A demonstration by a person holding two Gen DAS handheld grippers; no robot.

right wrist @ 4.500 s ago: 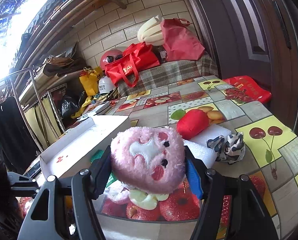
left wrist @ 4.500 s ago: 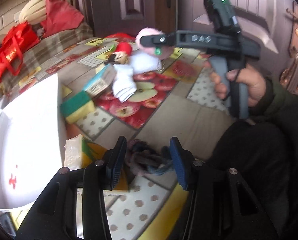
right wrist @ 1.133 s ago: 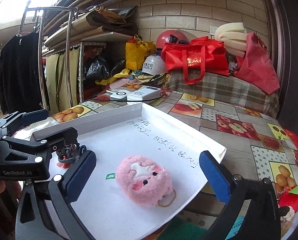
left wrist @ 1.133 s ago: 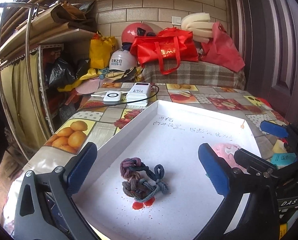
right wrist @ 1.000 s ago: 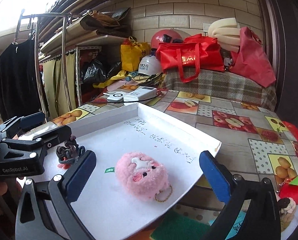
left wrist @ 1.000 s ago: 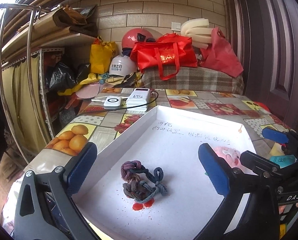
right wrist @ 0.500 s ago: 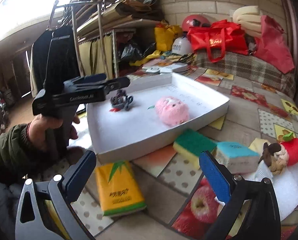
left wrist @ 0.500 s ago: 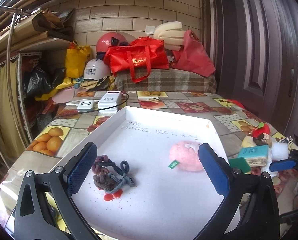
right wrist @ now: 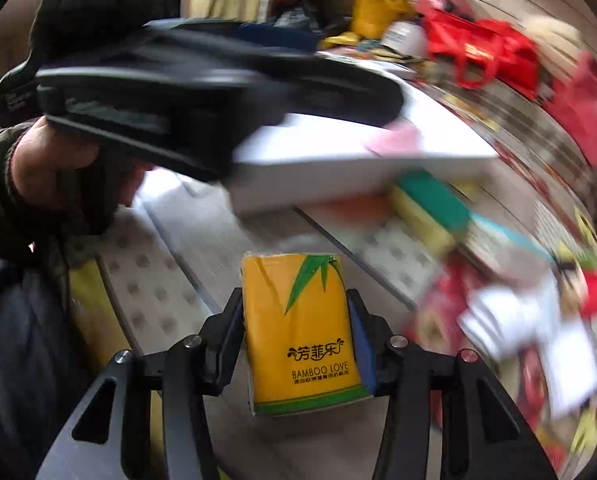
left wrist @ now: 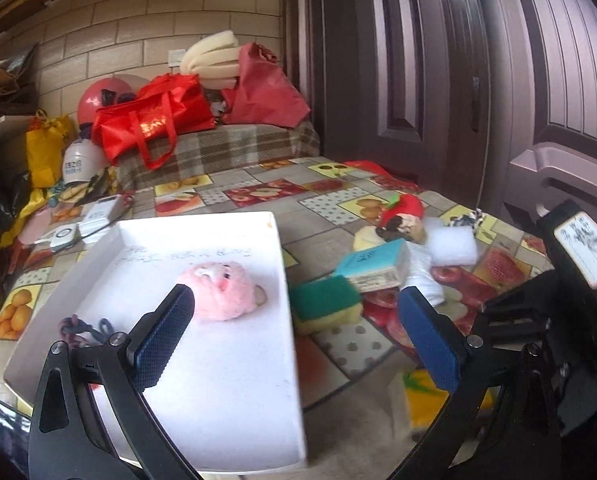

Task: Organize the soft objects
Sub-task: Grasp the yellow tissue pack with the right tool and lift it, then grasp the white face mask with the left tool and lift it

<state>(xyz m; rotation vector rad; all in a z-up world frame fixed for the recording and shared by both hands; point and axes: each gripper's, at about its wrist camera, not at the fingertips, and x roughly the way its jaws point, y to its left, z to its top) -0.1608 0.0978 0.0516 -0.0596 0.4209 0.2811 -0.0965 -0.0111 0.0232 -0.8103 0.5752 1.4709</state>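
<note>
Seen from the left wrist, left to right: knotted cord (left wrist: 83, 327) at the tray's near-left, half hidden behind the left gripper (left wrist: 294, 336), fingers spread wide and gripping nothing. Pink plush (left wrist: 221, 290) resting mid-tray (left wrist: 234, 380), face up, apart from the cord. Just beside the tray's right wall, on the fruit-print tablecloth (left wrist: 258, 190), a green-and-yellow sponge (left wrist: 325, 309) touching a teal-topped sponge (left wrist: 372, 271). Beyond them, red apple doll (left wrist: 401, 217) lying against white foam (left wrist: 452, 245). Far right, the body of the right gripper (left wrist: 554, 344), seen from behind. At the back, red bags (left wrist: 154, 122) piled on a plaid-covered bench.

Seen from the right wrist, heavily blurred by motion: person's hand (right wrist: 54, 160) at left, wrapped round the left gripper's handle, its black body stretched above the tray's near wall (right wrist: 314, 188). Centre and sharp, yellow tissue pack (right wrist: 304, 340) printed "BAMBOO LOVE", clamped upright between the right gripper's narrow-set fingers (right wrist: 226, 340), raised off the tablecloth. Pink plush a smear above the tray wall; sponges, foam and doll smeared to the right.
</note>
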